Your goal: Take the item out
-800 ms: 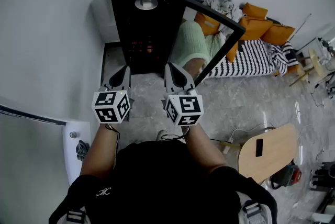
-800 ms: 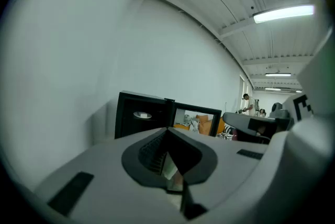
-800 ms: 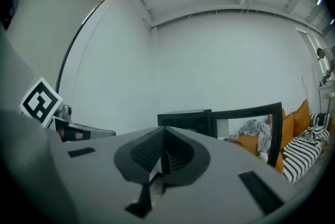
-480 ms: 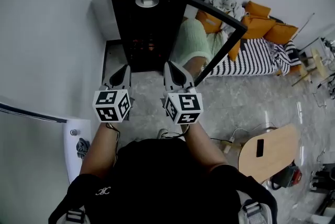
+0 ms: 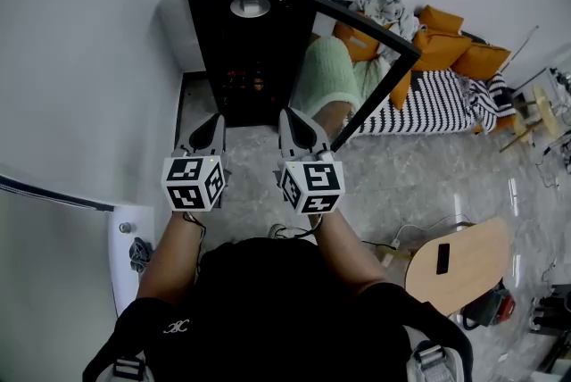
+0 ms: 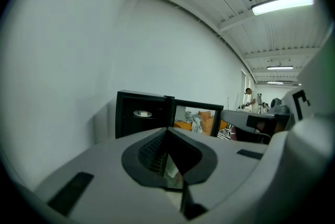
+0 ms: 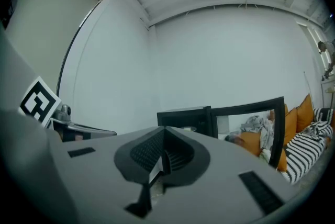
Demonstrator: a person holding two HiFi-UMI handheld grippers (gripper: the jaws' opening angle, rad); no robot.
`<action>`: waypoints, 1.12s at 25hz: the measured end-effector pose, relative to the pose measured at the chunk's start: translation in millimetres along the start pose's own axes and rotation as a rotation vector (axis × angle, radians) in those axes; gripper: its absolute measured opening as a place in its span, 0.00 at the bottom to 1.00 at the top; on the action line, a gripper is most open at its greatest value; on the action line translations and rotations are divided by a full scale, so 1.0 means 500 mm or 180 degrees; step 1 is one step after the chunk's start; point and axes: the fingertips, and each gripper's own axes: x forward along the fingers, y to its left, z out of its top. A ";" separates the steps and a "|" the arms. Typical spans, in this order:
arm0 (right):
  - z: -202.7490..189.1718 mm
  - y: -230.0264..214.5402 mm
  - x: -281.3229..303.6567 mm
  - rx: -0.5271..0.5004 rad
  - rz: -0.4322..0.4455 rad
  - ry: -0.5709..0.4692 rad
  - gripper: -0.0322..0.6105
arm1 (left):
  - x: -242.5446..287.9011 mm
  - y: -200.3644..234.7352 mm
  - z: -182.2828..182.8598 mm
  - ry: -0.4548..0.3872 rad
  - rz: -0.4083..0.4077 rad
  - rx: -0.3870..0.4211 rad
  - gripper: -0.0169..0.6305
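Note:
A black cabinet [image 5: 248, 32] stands against the white wall with its glass door [image 5: 368, 59] swung open to the right. A white round object [image 5: 250, 6] rests on its top. Something reddish [image 5: 244, 83] shows inside the dark opening; what it is I cannot tell. My left gripper [image 5: 207, 128] and right gripper [image 5: 299, 125] hover side by side in front of the opening, short of it. Both are shut and hold nothing. The left gripper view shows the cabinet [image 6: 140, 119] beyond the left gripper [image 6: 167, 133]. The right gripper view shows it [image 7: 183, 118] past the right gripper [image 7: 163, 133].
To the right of the door lie a pale green cloth [image 5: 325, 72], orange cushions [image 5: 442, 45] and a striped mattress [image 5: 428, 101]. A wooden round board [image 5: 457, 260] lies on the floor at lower right, and a white fixture [image 5: 130, 246] is at lower left. A person [image 6: 250, 97] stands far off.

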 end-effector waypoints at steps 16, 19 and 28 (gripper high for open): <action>-0.029 -0.084 0.006 0.0135 0.0110 0.0062 0.06 | 0.052 -0.049 -0.016 0.0029 0.0205 0.0013 0.04; -0.034 -0.089 0.008 0.0143 0.0161 0.0085 0.06 | 0.054 -0.053 -0.020 0.0032 0.0246 0.0001 0.04; -0.033 -0.113 0.047 0.0105 0.0171 0.0088 0.06 | 0.097 -0.027 -0.010 -0.0025 0.0279 -0.0071 0.04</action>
